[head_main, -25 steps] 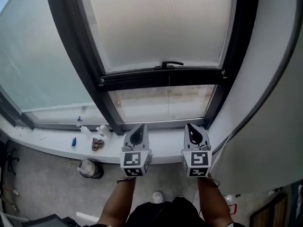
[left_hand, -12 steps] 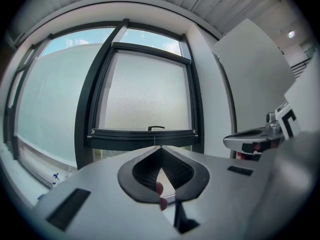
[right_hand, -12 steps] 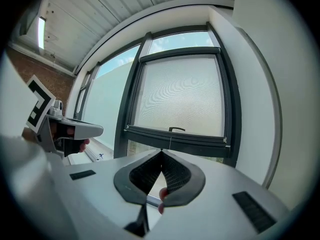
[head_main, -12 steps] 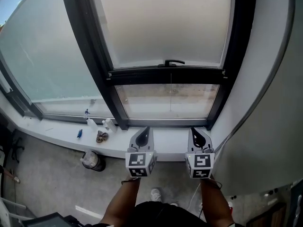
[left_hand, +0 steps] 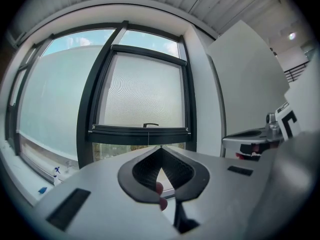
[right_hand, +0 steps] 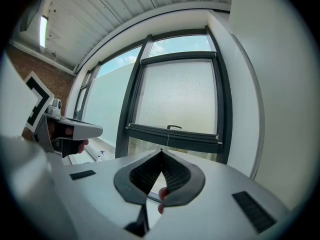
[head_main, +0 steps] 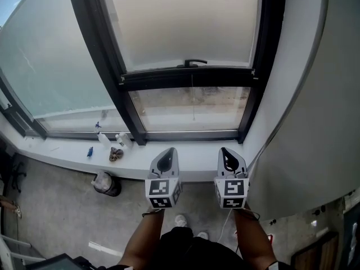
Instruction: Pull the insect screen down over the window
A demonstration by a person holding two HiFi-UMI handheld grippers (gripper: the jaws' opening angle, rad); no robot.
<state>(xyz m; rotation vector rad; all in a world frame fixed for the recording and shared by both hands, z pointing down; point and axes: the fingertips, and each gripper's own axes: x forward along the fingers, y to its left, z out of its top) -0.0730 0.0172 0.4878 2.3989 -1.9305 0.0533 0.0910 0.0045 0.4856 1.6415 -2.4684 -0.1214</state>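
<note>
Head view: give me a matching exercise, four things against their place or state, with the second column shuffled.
Things:
1. screen's bottom bar
2. spray bottle
3. dark round container
4. left gripper

Places or states:
a. on the floor
b. shut, nothing held
c. on the white sill
d. across the window, with a clear pane uncovered below it

Pairs: 1-d, 2-c, 3-a, 4-b
</note>
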